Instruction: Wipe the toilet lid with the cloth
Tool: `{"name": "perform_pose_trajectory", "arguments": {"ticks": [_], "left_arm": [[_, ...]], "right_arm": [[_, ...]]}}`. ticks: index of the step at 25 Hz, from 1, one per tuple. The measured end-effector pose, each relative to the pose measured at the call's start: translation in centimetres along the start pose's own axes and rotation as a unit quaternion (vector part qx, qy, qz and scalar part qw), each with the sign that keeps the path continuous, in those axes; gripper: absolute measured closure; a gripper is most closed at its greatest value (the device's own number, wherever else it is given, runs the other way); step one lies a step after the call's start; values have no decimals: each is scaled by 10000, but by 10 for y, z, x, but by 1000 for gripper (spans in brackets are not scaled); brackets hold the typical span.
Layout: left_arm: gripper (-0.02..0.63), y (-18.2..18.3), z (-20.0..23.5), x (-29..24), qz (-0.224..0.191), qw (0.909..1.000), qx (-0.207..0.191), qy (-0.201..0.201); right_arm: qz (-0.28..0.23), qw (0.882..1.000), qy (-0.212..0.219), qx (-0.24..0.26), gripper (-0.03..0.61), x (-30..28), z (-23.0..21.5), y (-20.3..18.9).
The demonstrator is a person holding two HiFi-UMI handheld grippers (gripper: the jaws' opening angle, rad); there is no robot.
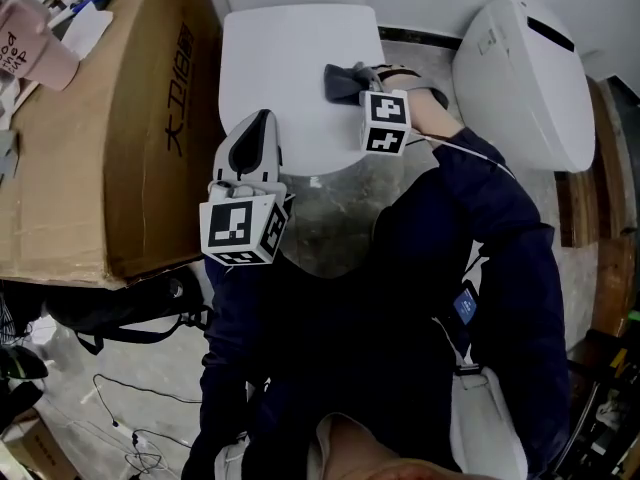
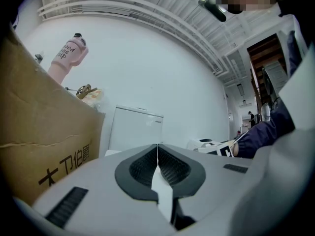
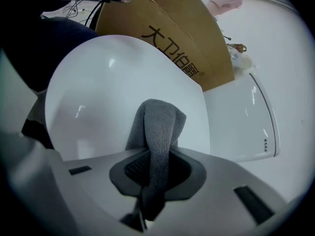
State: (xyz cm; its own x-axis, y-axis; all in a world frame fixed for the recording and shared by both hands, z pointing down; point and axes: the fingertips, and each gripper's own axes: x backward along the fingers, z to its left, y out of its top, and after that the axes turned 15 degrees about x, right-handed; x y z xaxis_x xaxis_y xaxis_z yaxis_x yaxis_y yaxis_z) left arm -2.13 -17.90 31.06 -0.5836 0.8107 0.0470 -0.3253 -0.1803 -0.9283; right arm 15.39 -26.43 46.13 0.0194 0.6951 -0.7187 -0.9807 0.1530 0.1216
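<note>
The white toilet lid [image 1: 300,118] lies closed in the upper middle of the head view. A grey cloth [image 1: 345,81] rests on its far right part, close to the tank. My right gripper [image 1: 366,78] is shut on that cloth; in the right gripper view the cloth [image 3: 158,124] rises from between the jaws of the right gripper [image 3: 155,156] and droops onto the lid [image 3: 103,92]. My left gripper [image 1: 263,118] hovers over the lid's near left part. Its jaws meet with nothing between them in the left gripper view [image 2: 157,147].
A large cardboard box [image 1: 120,118] stands hard against the toilet's left side, with a pink bottle [image 1: 30,43] on top. The toilet tank [image 3: 241,117] sits behind the lid. Another white toilet part [image 1: 525,73] lies at the right. Cables [image 1: 130,418] trail on the floor.
</note>
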Motion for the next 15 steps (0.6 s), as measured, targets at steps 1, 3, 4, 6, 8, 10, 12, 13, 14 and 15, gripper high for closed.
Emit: {"name": "perform_pose_trajectory", "arguments": {"ticks": [1, 3, 4, 6, 8, 10, 12, 13, 14, 15], "left_arm": [[597, 0, -1, 1, 4, 10000, 4, -22], [597, 1, -2, 2, 4, 10000, 0, -61], [597, 1, -3, 2, 2, 10000, -6, -81], [597, 3, -3, 3, -4, 9999, -14, -123], [597, 3, -4, 3, -11, 9999, 11, -159], [597, 1, -3, 4, -13, 9998, 67, -184], [597, 1, -4, 5, -4, 9997, 106, -216], [597, 1, -5, 4, -4, 9997, 111, -234], [597, 1, -6, 4, -6, 9996, 114, -253], [597, 1, -7, 3, -11, 9996, 124, -271]], "right_arm": [[-10, 10000, 28, 4, 515, 5, 6, 3], [-23, 10000, 79, 2, 517, 13, 16, 10], [-17, 9999, 107, 8, 517, 17, 20, 12], [6, 9998, 173, 40, 515, 23, 27, 16], [5, 9996, 262, 48, 515, 28, 33, 19], [-39, 9994, 351, 5, 515, 33, 38, 23], [-121, 9990, 423, -85, 515, 37, 43, 27], [-165, 9987, 458, -130, 515, 40, 46, 29], [-202, 9984, 494, -160, 515, 42, 48, 31], [-230, 9982, 527, -170, 515, 44, 51, 32]]}}
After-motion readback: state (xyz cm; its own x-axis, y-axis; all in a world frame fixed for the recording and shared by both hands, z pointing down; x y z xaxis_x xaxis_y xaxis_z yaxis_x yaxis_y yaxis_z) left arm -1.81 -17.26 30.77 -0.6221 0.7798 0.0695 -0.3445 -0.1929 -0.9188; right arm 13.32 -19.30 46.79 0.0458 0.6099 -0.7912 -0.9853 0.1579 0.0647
